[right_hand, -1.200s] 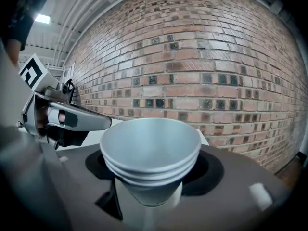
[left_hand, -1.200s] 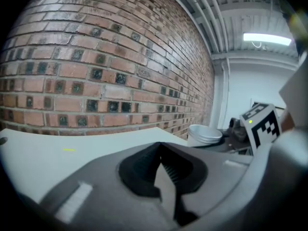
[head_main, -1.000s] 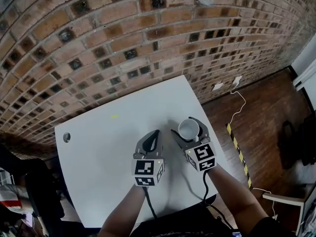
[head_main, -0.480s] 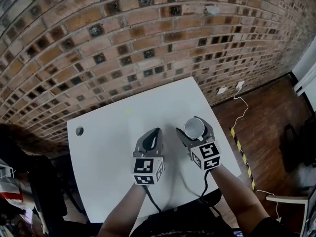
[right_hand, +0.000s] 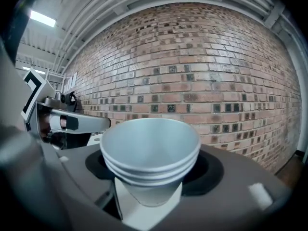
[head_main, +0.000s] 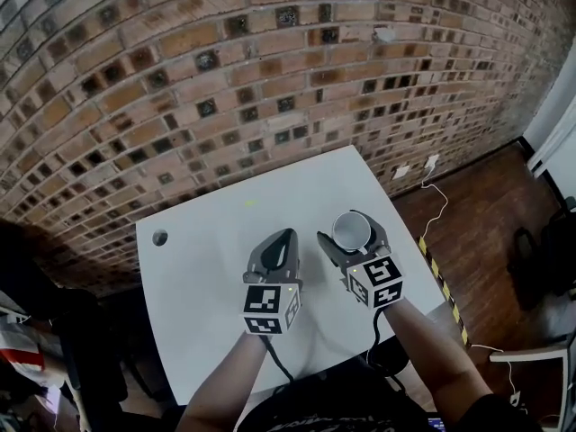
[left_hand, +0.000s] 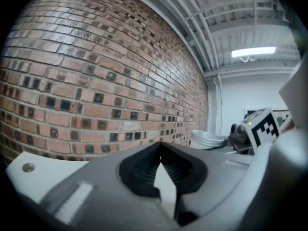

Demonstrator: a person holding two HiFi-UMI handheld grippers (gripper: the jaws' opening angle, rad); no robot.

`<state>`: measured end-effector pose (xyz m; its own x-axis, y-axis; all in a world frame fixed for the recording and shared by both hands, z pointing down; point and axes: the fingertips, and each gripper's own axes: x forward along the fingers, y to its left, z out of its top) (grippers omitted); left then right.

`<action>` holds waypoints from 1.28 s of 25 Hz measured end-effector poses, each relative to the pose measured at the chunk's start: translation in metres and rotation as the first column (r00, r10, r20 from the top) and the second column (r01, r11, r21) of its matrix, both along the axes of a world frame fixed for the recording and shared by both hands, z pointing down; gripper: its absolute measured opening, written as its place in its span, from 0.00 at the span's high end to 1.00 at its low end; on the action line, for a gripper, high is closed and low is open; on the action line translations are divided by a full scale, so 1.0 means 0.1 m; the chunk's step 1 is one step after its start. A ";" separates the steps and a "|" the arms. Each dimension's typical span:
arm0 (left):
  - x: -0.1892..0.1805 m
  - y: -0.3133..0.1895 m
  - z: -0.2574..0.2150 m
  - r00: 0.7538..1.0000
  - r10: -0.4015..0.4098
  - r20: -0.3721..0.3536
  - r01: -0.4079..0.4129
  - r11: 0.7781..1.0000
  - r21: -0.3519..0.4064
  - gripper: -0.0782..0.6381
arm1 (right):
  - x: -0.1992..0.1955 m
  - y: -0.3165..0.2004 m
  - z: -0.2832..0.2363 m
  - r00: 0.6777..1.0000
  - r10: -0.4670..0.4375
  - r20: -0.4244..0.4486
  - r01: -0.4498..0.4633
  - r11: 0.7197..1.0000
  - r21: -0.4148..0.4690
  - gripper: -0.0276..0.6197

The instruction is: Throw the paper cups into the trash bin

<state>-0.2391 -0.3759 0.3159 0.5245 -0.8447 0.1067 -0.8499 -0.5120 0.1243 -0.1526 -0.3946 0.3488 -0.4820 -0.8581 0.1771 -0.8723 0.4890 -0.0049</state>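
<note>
Right gripper [head_main: 350,231] clamps a nested stack of paper cups [right_hand: 150,146] — carry them upright, squeeze steady, and look for the trash bin, unseen here; left gripper [head_main: 285,238] closed, empty.

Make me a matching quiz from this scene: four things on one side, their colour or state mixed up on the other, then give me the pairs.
Things:
1. left gripper
2. right gripper
3. table
4. wall

Colour or state:
A. red-brown brick
B. jaws together, nothing between them
C. white top
D. closed around stacked paper cups

Pairs: 1-B, 2-D, 3-C, 4-A
</note>
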 end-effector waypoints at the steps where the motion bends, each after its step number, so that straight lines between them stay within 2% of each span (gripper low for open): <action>1: -0.03 0.02 -0.04 1.000 0.003 -0.001 -0.003 1.000 0.007 0.88 | -0.02 0.02 -0.05 1.000 0.005 0.005 -0.005 1.000 0.004 0.41; 12: -0.03 0.23 -0.27 0.996 0.074 -0.044 -0.071 0.996 0.052 0.88 | -0.07 0.42 -0.47 0.998 0.055 0.022 -0.057 0.995 0.084 0.41; 20: 0.19 0.34 -0.23 0.989 0.129 -0.069 -0.127 0.991 0.033 0.88 | 0.12 0.61 -0.68 0.993 0.110 0.037 -0.112 0.991 0.070 0.41; 27: 0.63 0.48 -0.35 0.974 0.221 -0.053 -0.217 0.974 0.070 0.88 | 0.50 0.77 -0.81 0.984 0.167 0.061 -0.173 0.981 0.092 0.41; 32: 1.28 0.68 -0.44 0.948 0.316 -0.035 -0.313 0.946 0.085 0.88 | 1.10 1.10 -0.82 0.963 0.261 0.069 -0.267 0.959 0.097 0.41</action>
